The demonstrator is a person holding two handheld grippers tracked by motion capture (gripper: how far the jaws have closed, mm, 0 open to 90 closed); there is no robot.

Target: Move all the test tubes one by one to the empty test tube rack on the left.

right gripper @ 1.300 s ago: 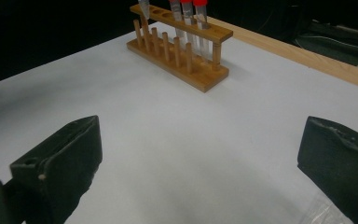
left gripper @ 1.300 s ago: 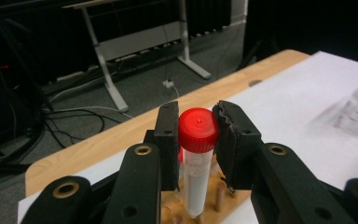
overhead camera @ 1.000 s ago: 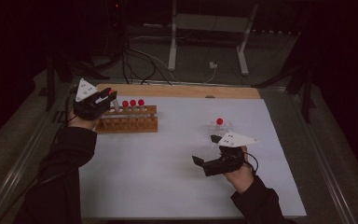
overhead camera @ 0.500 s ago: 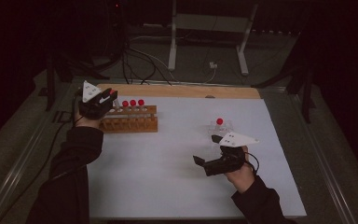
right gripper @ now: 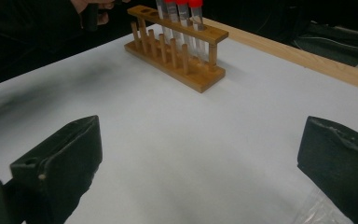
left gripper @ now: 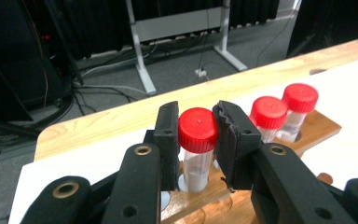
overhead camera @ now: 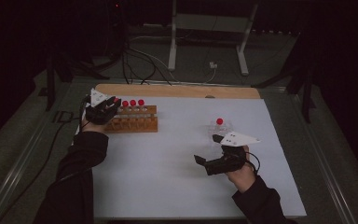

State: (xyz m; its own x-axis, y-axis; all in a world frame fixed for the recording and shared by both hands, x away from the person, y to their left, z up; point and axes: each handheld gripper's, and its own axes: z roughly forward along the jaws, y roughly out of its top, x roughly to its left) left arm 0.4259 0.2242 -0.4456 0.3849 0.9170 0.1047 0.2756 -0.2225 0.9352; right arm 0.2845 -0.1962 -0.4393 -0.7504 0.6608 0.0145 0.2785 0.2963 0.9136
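Observation:
A wooden tube rack (overhead camera: 135, 122) stands at the far left of the white sheet, with red-capped tubes (overhead camera: 133, 103) upright in it. My left gripper (overhead camera: 112, 104) is at the rack's left end. In the left gripper view it (left gripper: 196, 122) is shut on the red cap of one clear tube (left gripper: 196, 170), whose lower end sits in a rack hole. Two more capped tubes (left gripper: 269, 112) stand just past it. My right gripper (overhead camera: 199, 161) hovers low over the sheet at the right, jaws wide open (right gripper: 200, 158) and nothing between them. From there the rack (right gripper: 186, 65) shows farther off.
One red-capped tube (overhead camera: 219, 122) stands in a clear plastic holder (overhead camera: 220, 130) just beyond my right hand. A wooden board edge (overhead camera: 177, 91) runs along the back of the sheet. Metal stand legs (overhead camera: 172, 42) and cables lie on the floor behind.
My left gripper has sunk with the tube down onto the rack's left end. The right gripper has stayed where it was.

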